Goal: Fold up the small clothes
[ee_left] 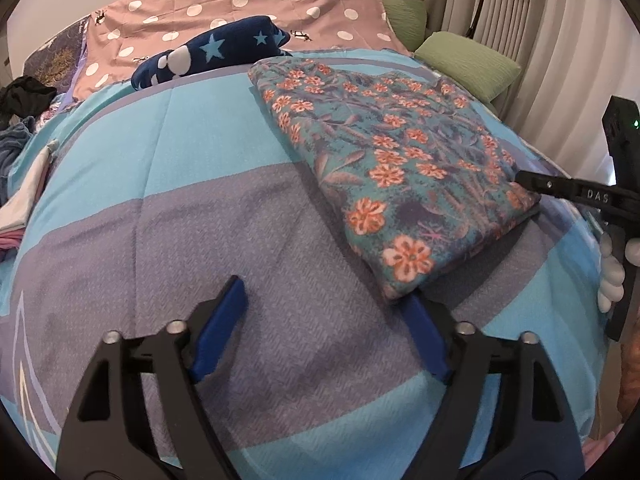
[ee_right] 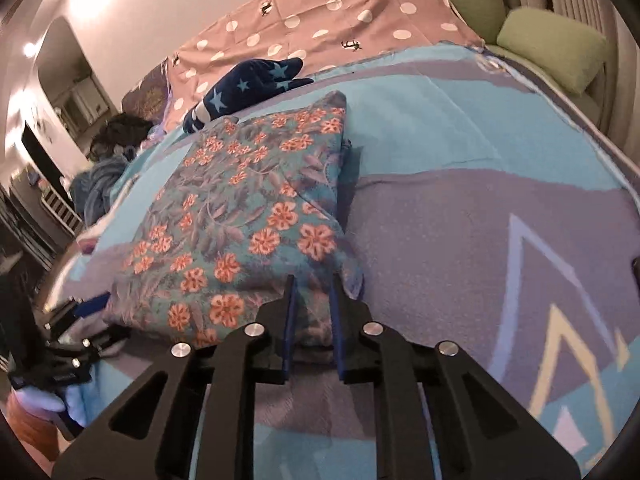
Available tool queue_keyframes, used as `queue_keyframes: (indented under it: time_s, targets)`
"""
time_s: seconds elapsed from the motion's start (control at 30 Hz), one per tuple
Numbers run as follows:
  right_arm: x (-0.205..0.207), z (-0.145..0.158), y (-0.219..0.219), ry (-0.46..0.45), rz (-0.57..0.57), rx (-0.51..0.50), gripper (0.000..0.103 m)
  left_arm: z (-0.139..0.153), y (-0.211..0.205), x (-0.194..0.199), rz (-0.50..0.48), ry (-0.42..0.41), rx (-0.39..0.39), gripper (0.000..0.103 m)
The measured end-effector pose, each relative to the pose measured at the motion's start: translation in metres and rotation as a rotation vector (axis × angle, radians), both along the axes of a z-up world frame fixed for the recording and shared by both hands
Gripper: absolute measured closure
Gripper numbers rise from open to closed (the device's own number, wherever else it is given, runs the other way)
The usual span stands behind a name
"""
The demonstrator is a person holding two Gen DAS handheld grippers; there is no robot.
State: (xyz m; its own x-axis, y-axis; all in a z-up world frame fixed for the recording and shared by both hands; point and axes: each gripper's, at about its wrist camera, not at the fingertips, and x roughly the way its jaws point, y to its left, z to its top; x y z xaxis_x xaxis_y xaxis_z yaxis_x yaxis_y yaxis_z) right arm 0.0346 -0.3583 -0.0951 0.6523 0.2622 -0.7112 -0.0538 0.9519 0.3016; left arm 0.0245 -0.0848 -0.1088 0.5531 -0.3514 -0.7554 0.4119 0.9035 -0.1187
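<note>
The folded floral garment (ee_left: 400, 168) lies flat on the bed cover (ee_left: 200, 200), a blue and grey-violet patterned spread, to the right of centre in the left wrist view and left of centre in the right wrist view. Its folded edges form a rough rectangle; the near corner points toward the left gripper (ee_left: 324, 320). That gripper's jaws stand apart, the left blue pad (ee_left: 220, 320) resting over bare cover and the right pad just under the garment's near corner, with nothing clamped between them. The right gripper (ee_right: 314, 312) sits at the garment's near right edge with its jaws close together; the two blue pads have cloth from that edge between them, but whether they press on it cannot be determined. In the left wrist view the right gripper's black finger reaches onto the garment's right edge, with a white-gloved hand (ee_left: 612, 276) on its handle. Open cover extends to the left of the garment and in front of it, free for movement. Beyond the far edge lie a navy star-patterned cloth (ee_left: 208, 52) and a pink polka-dot sheet (ee_left: 240, 0). Green pillows (ee_left: 468, 64) line the far right by the curtain (ee_left: 540, 20). A pile of loose clothes (ee_left: 24, 128) occupies the left margin of the bed.
</note>
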Motion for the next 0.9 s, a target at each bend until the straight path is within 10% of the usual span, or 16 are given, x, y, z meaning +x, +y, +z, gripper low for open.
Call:
queue_keyframes:
  time_s: [0.17,0.5,0.9]
  targets:
    - [-0.006,0.023,0.002,-0.057,0.03,0.049,0.087,0.011,-0.005,-0.011,-0.098,0.022,-0.036,0.082]
    - [0.027,0.013,0.024,-0.016,0.096,0.027,0.086,0.049,-0.028,-0.015,-0.192,-0.056,-0.11,0.083]
    - [0.024,-0.002,0.032,-0.029,0.143,-0.031,0.08,0.003,-0.019,0.03,-0.181,0.166,-0.259,0.079]
